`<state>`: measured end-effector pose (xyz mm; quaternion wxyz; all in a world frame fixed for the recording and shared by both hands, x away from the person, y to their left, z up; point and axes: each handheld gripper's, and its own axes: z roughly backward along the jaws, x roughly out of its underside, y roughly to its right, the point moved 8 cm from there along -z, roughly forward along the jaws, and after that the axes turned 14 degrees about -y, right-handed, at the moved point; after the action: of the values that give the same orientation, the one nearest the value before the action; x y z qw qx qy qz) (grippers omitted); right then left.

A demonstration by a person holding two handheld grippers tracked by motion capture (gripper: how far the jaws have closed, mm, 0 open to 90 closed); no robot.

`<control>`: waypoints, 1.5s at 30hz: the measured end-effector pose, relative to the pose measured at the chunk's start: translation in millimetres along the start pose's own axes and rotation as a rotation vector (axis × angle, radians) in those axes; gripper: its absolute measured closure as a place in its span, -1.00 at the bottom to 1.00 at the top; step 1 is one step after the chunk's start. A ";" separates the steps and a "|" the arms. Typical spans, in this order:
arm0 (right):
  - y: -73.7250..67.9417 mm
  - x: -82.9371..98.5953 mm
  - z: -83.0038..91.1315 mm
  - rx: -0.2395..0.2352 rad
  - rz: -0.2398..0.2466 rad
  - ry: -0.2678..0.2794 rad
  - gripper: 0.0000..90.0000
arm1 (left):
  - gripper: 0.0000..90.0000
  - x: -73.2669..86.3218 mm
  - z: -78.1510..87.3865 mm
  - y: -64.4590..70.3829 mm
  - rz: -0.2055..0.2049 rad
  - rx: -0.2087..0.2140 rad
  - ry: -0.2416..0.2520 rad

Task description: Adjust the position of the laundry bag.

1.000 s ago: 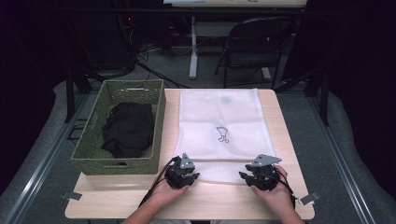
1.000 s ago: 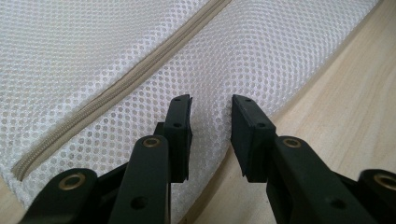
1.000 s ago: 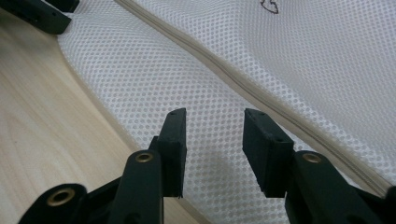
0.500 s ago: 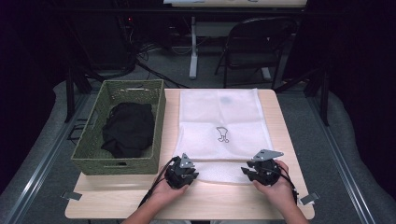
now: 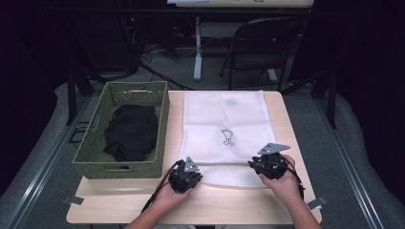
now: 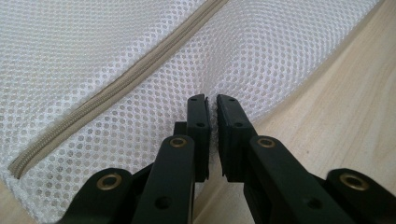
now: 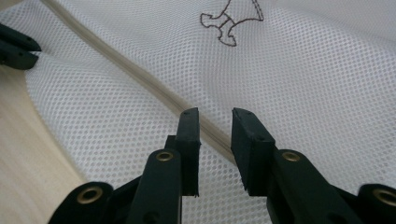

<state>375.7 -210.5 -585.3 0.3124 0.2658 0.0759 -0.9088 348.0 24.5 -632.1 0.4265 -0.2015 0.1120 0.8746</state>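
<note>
A white mesh laundry bag (image 5: 224, 114) lies flat on the wooden table (image 5: 229, 205), with a small dark embroidered figure (image 5: 229, 137) near its middle. A beige zipper (image 6: 116, 84) runs along its near end. My left gripper (image 5: 187, 175) sits at the bag's near left corner. In the left gripper view it (image 6: 211, 100) is shut on a puckered fold of mesh (image 6: 116, 37) close to the edge. My right gripper (image 5: 267, 164) rests on the bag's near right part. Its jaws (image 7: 215, 114) stand open over the mesh (image 7: 303, 70), straddling the zipper (image 7: 140, 79).
A green woven basket (image 5: 119, 168) stands left of the bag and holds a black garment (image 5: 131, 131). Bare tabletop runs along the near edge. A folding chair (image 5: 258, 43) and cables are on the floor beyond the table.
The right hand has moved its gripper a little forward onto the bag's near end. The left gripper has stayed in place.
</note>
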 end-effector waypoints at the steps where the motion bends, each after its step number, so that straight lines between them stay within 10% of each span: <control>1: 3.3 -3.2 -0.1 -0.004 -0.012 0.007 0.62 | 0.90 0.0 -0.1 0.2 0.001 0.003 0.000; 22: 31.2 -34.9 1.8 0.041 -0.088 0.020 0.49 | 0.94 -0.1 3.1 -1.4 0.016 0.025 0.002; 45: 89.0 11.8 2.9 0.140 -0.227 -0.044 0.53 | 0.95 0.4 4.9 -2.8 0.013 0.019 0.001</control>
<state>420.7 -288.2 -586.6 0.1899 0.2569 0.0349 -0.9470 348.8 28.2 -628.0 0.4226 -0.1970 0.1218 0.8762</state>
